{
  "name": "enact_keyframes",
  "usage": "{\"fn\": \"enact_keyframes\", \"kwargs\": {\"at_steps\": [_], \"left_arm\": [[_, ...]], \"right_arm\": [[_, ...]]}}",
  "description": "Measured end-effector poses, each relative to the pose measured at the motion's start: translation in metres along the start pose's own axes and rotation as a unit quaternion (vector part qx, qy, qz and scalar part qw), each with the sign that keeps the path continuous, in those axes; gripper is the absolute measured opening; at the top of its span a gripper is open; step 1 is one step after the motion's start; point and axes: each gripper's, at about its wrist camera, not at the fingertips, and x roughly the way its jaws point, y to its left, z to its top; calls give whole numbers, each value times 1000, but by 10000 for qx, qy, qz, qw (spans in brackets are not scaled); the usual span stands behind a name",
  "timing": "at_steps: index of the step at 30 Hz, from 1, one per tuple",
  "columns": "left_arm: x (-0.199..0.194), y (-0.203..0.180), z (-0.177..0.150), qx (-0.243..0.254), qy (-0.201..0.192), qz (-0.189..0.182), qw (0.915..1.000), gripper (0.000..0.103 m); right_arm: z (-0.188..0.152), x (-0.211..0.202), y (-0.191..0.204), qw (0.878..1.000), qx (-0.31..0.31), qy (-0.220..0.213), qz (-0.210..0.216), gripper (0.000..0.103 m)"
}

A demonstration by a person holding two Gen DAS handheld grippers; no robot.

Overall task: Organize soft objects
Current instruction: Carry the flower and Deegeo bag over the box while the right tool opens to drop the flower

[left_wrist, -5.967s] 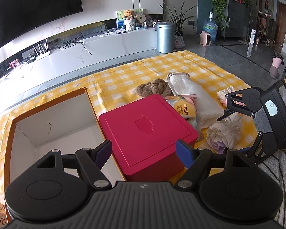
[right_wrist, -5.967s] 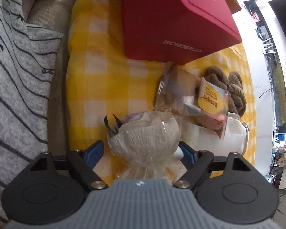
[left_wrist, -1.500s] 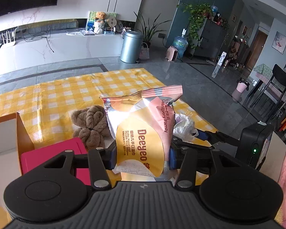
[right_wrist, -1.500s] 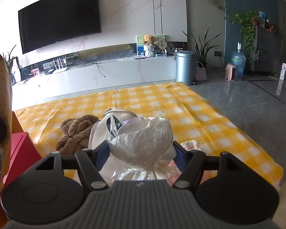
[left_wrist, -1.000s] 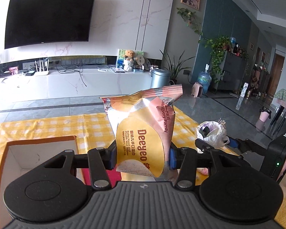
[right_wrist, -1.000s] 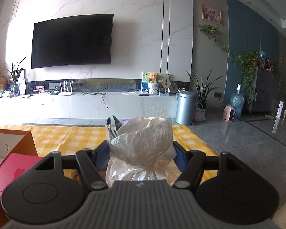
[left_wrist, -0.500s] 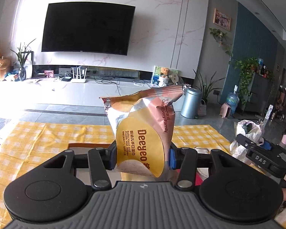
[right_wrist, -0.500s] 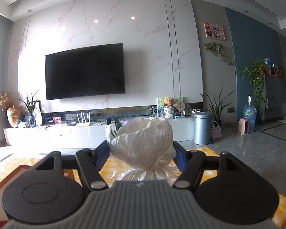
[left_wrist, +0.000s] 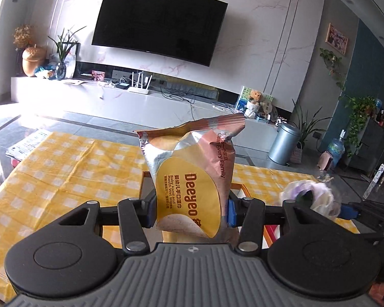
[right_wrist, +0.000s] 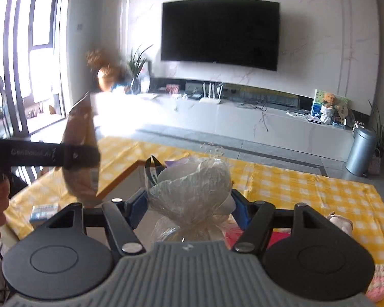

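- While lifted above the yellow checked cloth [left_wrist: 51,179]: left gripper [left_wrist: 189,211] half closed, clamping upright wipes pack [left_wrist: 192,179].
- Right gripper [right_wrist: 189,211] partly closed, squeezing crinkly plastic bag [right_wrist: 192,186], also above the cloth.
- Behind both, on the cloth: cardboard box [right_wrist: 123,176].

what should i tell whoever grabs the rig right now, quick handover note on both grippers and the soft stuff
Left gripper: jaws shut on the wet wipes pack, held upright in the air over the yellow checked cloth.
Right gripper: jaws shut on the clear-wrapped bundle, also lifted.
Open cardboard box: just ahead of both grippers, its rim showing behind the held items. The red box shows just beyond the right gripper.
Done: both items picked up and brought toward the box.
Left: neither is set down yet. A small pink item lies on the cloth at right; other soft things are out of view.
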Motion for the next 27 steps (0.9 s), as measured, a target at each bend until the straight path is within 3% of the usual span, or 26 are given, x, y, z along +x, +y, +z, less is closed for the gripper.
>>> {"fn": "enact_keyframes", "kwargs": {"at_steps": [3, 9, 12, 16, 19, 25, 27], "left_arm": [[4, 5, -3, -63, 125, -32, 9999, 56], [2, 21, -3, -282, 86, 19, 9996, 56], [3, 25, -2, -328, 95, 30, 9994, 56], [4, 33, -1, -463, 166, 3, 9988, 56], [2, 34, 0, -463, 184, 71, 9987, 56], [-1, 37, 1, -454, 183, 114, 9987, 56], [-1, 38, 1, -434, 196, 134, 9988, 56]], "right_arm": [[-1, 20, 20, 9977, -204, 598, 224, 67], [-13, 47, 33, 9865, 250, 1596, 247, 67], [-24, 71, 31, 9726, 429, 2253, 371, 67], [-43, 100, 31, 9547, 342, 2954, 90, 67], [-48, 113, 42, 9467, -146, 3217, -33, 67], [-53, 121, 54, 9401, -478, 3364, -278, 68], [-55, 119, 58, 9384, -579, 3394, -302, 74]]}}
